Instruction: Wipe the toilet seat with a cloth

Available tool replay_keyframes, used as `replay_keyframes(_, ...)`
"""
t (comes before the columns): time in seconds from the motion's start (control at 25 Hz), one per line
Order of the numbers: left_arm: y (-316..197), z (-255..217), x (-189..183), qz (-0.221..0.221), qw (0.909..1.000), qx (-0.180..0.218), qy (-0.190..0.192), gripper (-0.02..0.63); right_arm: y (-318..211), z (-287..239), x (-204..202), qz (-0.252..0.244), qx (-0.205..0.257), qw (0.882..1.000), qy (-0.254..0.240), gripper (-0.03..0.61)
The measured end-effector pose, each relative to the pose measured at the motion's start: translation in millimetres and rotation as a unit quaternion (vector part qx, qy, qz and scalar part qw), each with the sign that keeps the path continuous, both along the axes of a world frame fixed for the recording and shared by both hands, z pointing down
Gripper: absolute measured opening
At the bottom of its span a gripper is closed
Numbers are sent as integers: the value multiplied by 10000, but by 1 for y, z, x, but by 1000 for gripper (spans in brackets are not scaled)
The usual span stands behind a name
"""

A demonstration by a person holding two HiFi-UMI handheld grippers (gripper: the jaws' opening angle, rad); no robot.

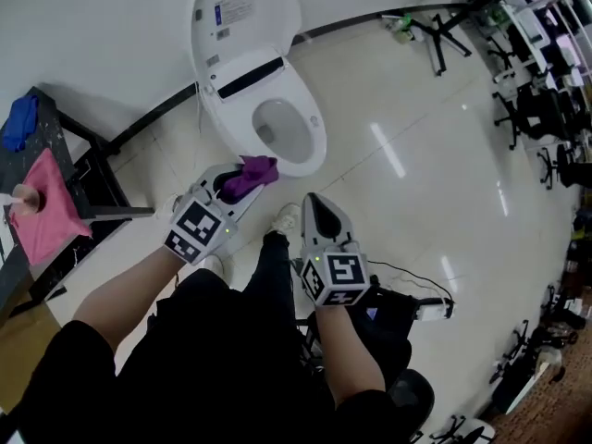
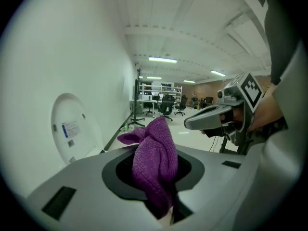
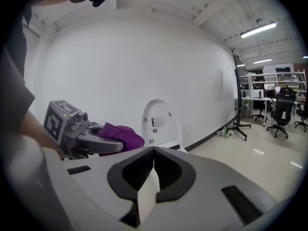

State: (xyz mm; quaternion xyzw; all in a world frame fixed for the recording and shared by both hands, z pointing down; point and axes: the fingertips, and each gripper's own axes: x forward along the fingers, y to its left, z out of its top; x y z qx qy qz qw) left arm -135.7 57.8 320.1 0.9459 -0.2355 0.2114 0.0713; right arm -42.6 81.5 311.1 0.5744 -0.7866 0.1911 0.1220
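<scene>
My left gripper point(image 1: 236, 189) has its jaws clenched on a bunched purple cloth point(image 1: 250, 174), held at the front edge of the white toilet seat point(image 1: 317, 129). I cannot tell whether the cloth touches the seat. The lid point(image 1: 245, 12) stands raised toward the wall point(image 1: 102, 35). My right gripper point(image 1: 314, 203) hangs beside the left one, jaws pressed together, just short of the bowl. At the left edge, a dark worktop point(image 1: 46, 148) carries a pink cloth point(image 1: 42, 209) and a blue cloth point(image 1: 18, 123). A black stand point(image 1: 435, 35) and office chairs point(image 1: 536, 114) crowd the far right of the glossy floor point(image 1: 416, 183).
</scene>
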Motion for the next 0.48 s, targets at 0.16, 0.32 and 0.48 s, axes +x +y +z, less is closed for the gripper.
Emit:
replay_keyframes(0.16, 42, -55, -51, -185, 9994, 224, 171, 98, 38, -47, -27, -122, 259, 9995, 157, 17)
replay_keyframes(0.32, 68, -90, -77, -353, 9984, 358, 261, 98, 61, -76, -44, -295, 391, 9987, 139, 17)
replay_keyframes(0.48, 85, -117, -82, -574, 9960, 627, 261, 99, 78, -97, -48, -547, 512, 9972, 28, 17)
